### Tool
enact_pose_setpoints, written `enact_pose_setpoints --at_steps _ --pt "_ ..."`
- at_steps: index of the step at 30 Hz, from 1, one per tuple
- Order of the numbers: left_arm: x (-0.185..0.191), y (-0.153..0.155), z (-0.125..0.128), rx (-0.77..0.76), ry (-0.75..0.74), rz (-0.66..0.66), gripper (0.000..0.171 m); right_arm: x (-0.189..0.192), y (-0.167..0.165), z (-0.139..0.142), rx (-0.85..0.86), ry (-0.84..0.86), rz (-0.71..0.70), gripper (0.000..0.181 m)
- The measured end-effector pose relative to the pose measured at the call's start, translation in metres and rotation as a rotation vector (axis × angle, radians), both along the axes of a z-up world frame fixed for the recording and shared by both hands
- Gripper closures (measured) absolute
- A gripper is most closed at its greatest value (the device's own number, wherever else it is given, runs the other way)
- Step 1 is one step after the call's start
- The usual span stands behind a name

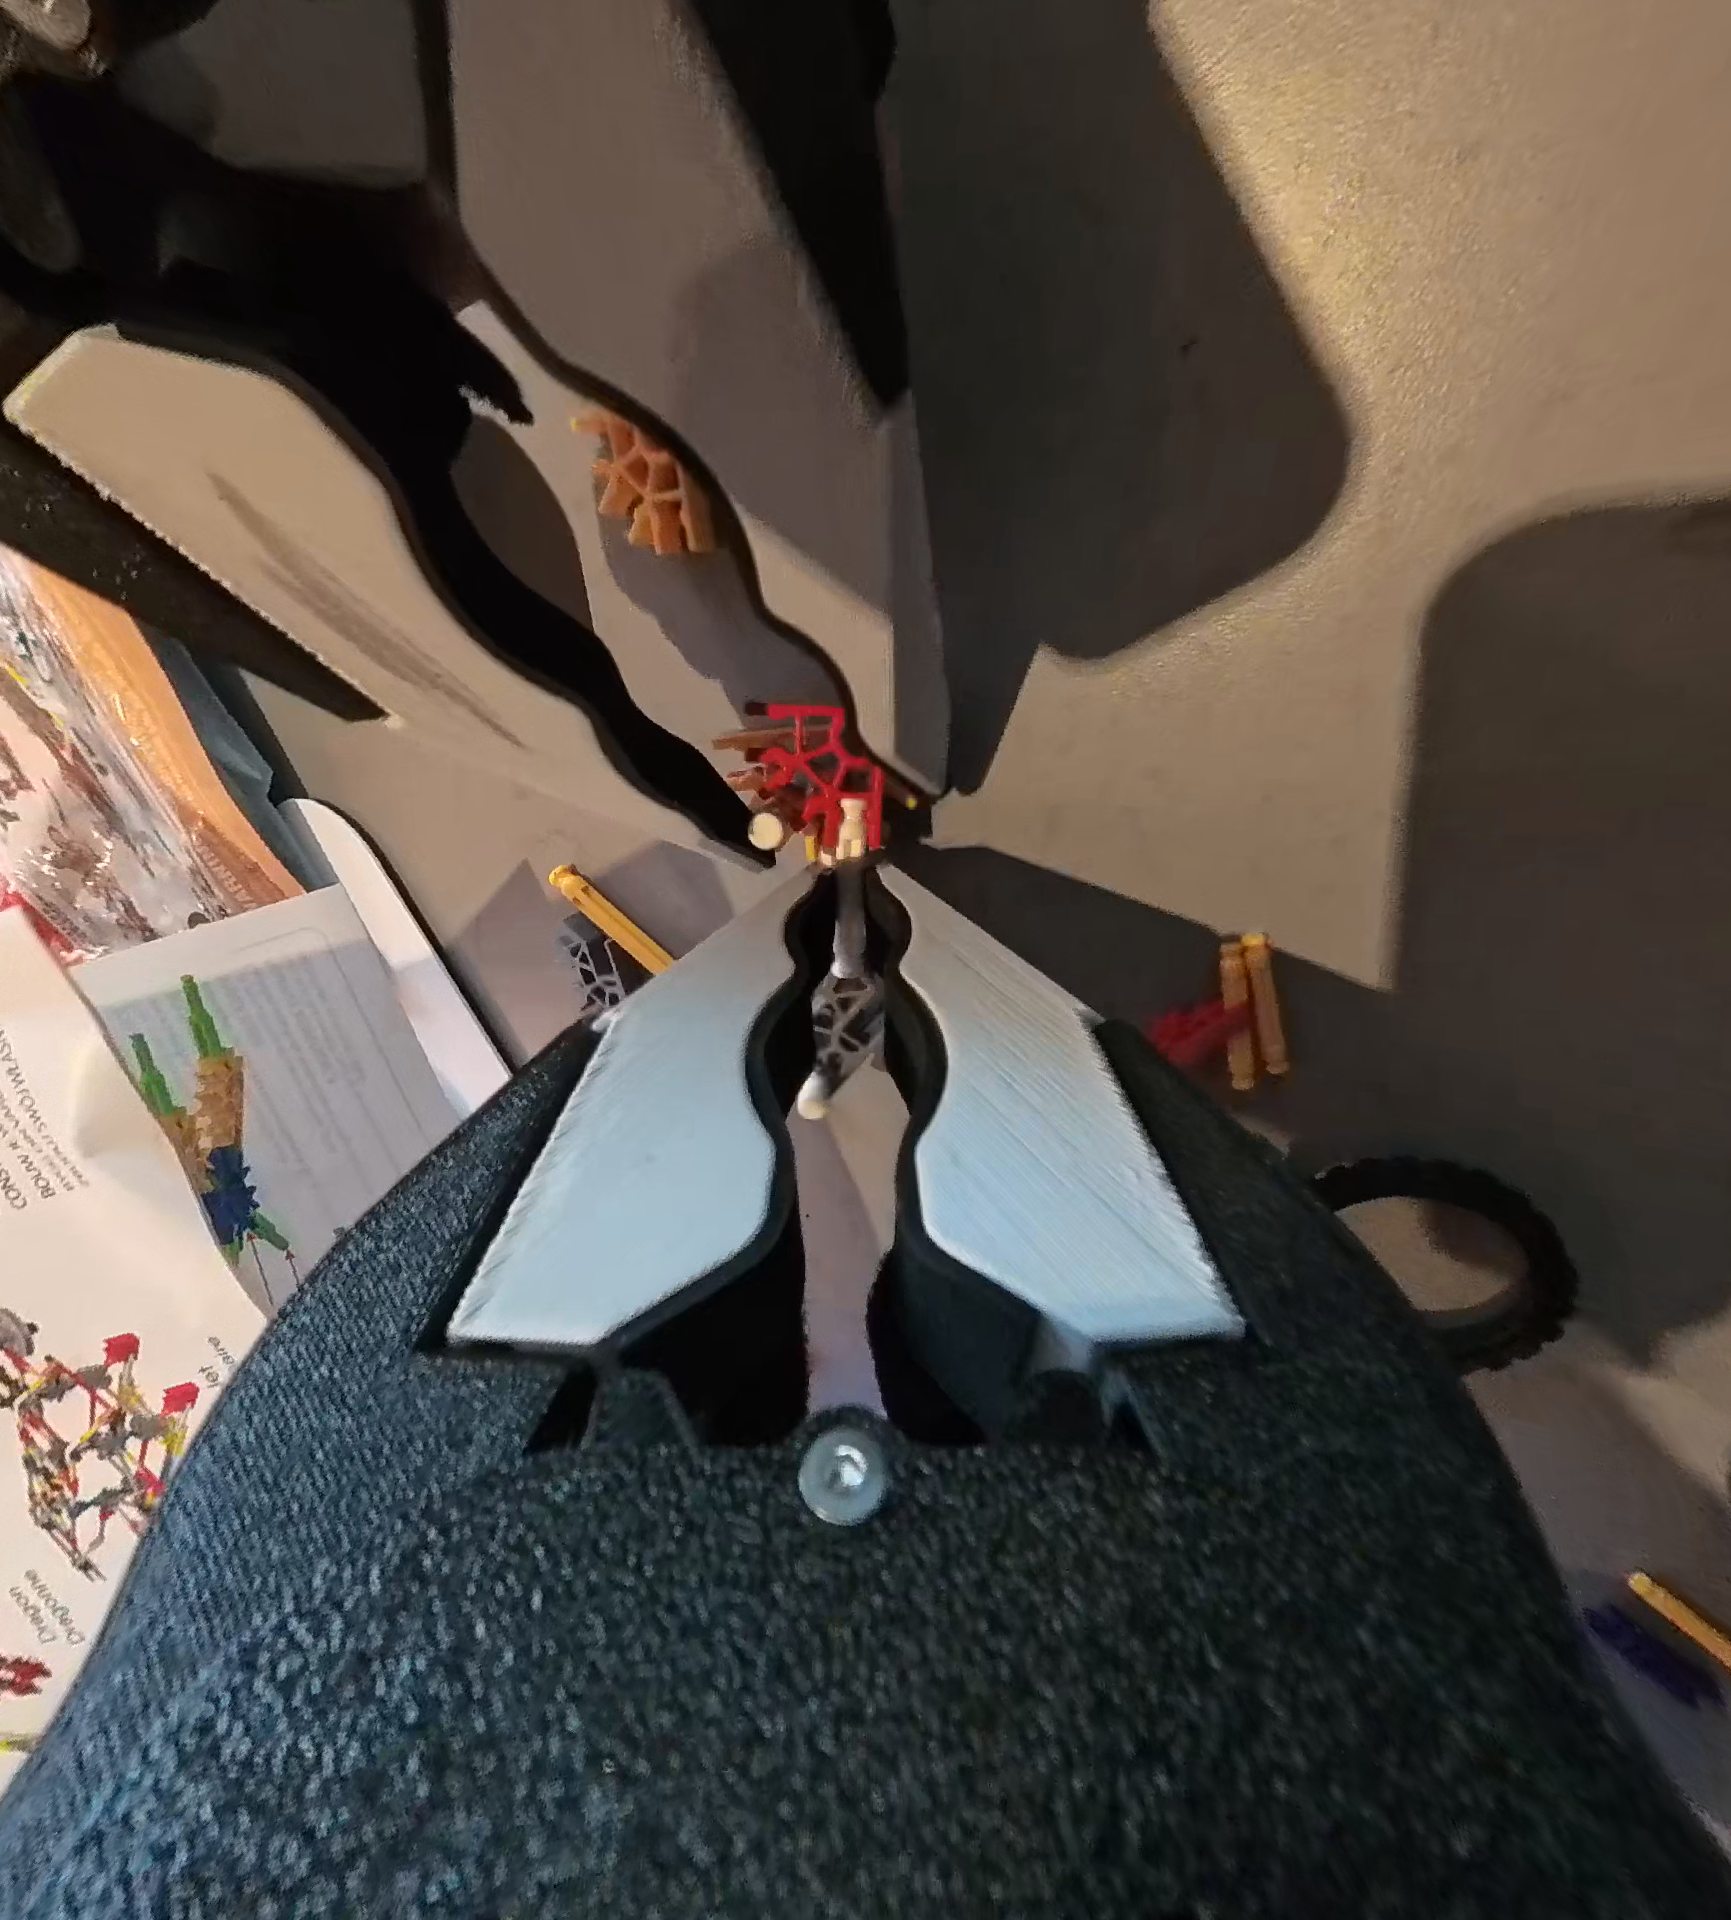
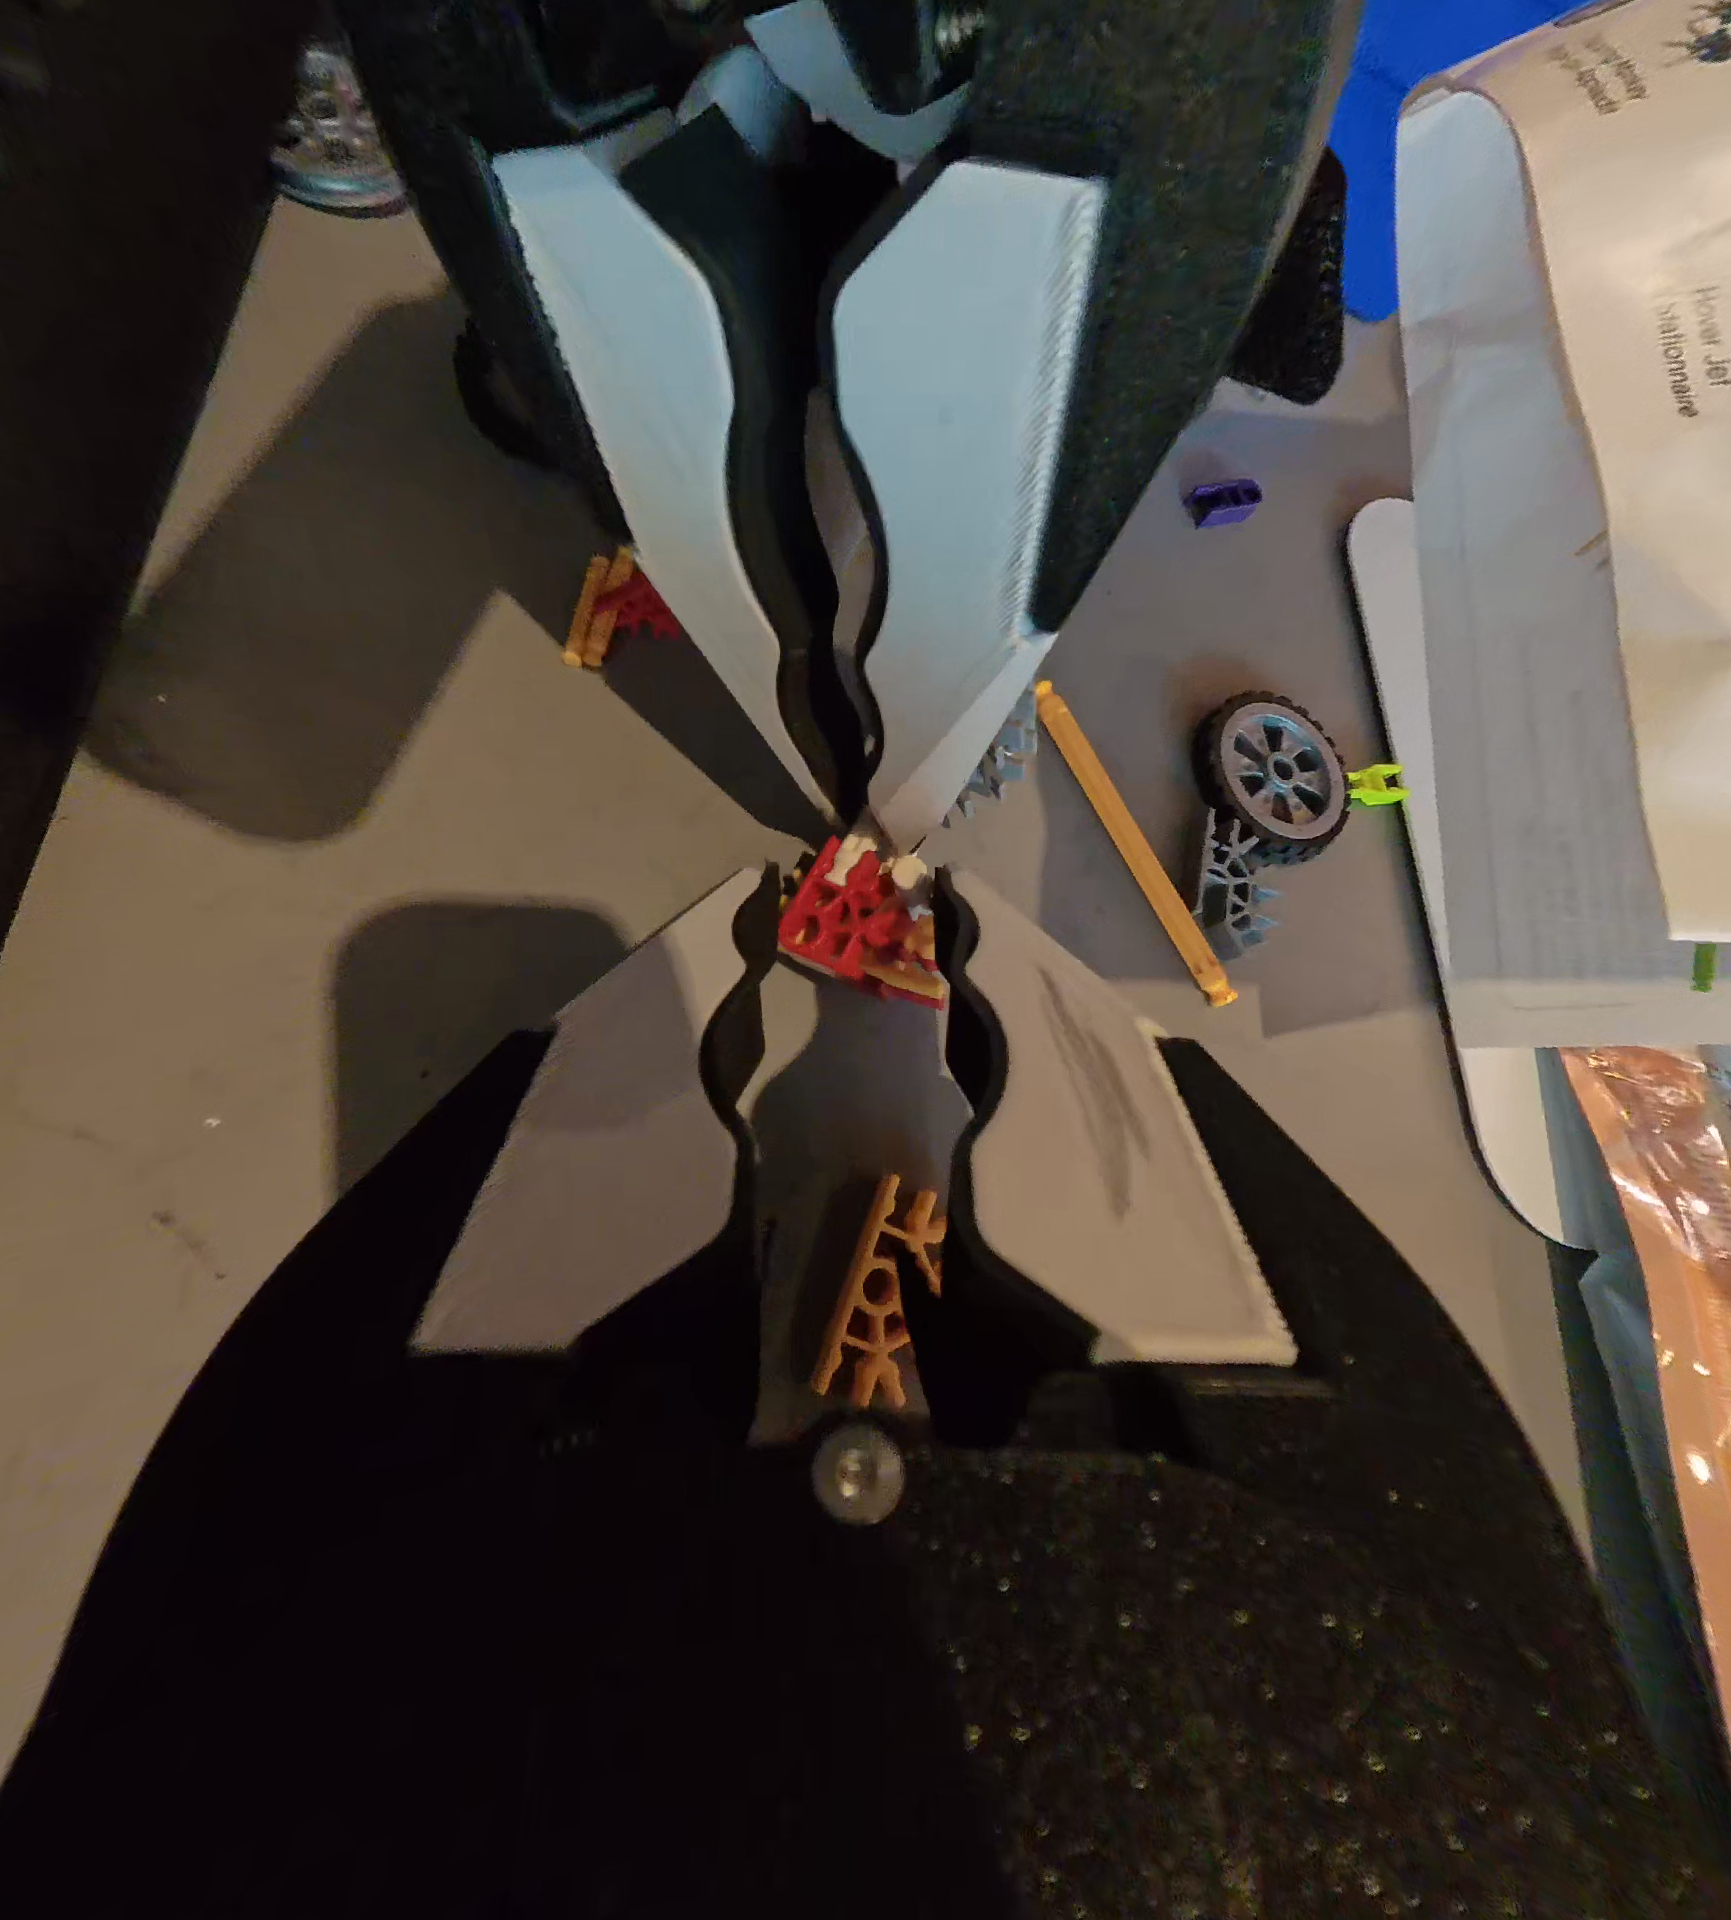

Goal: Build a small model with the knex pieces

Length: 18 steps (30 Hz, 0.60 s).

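In the left wrist view my left gripper (image 1: 848,875) is shut on a thin grey rod (image 1: 853,935) with white ends. A grey connector (image 1: 845,1023) sits on the rod between the fingers. The rod's front end meets a red connector (image 1: 825,774) stacked with brown connectors (image 1: 757,764). My right gripper (image 1: 830,816) comes in from the upper left and grips that stack. In the right wrist view my right gripper (image 2: 853,896) is shut on the red and brown connector stack (image 2: 856,925). The left gripper (image 2: 856,805) meets it tip to tip from above.
On the grey table lie a tan connector (image 2: 876,1299) under my right fingers, a long tan rod (image 2: 1131,842), a spoked wheel (image 2: 1271,774), grey connectors (image 2: 1230,883), a purple piece (image 2: 1219,501), red and tan pieces (image 2: 622,608), and a black tyre (image 1: 1443,1262). Instruction booklets (image 1: 30,1195) and a toy box (image 1: 40,727) lie at the side. Left and right tips are no more than a few centimetres apart. From either gripper's tips it is about 11 centimeters to the spoked wheel (image 2: 1271,774).
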State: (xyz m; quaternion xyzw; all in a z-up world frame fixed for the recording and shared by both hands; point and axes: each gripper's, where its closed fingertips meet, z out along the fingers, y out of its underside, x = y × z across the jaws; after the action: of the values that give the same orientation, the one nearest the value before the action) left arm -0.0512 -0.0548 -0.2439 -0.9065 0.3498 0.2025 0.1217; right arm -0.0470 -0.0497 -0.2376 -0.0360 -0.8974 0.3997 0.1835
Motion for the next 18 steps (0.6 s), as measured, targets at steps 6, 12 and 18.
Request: enact_pose_setpoints --at_steps 6,12,18 --pt "0.0026 -0.0016 0.0010 0.011 -0.058 0.021 0.169 0.0015 -0.0004 0.0006 0.008 0.023 0.018 0.156" --pt "0.0069 -0.0027 0.0018 0.031 -0.135 0.032 0.169 0.0051 -0.0024 0.0020 -0.012 0.010 0.033 0.159" --pt "0.0066 -0.0028 0.0013 0.035 -0.221 0.057 0.169 0.0044 -0.0030 0.0027 -0.010 0.002 0.023 0.162"
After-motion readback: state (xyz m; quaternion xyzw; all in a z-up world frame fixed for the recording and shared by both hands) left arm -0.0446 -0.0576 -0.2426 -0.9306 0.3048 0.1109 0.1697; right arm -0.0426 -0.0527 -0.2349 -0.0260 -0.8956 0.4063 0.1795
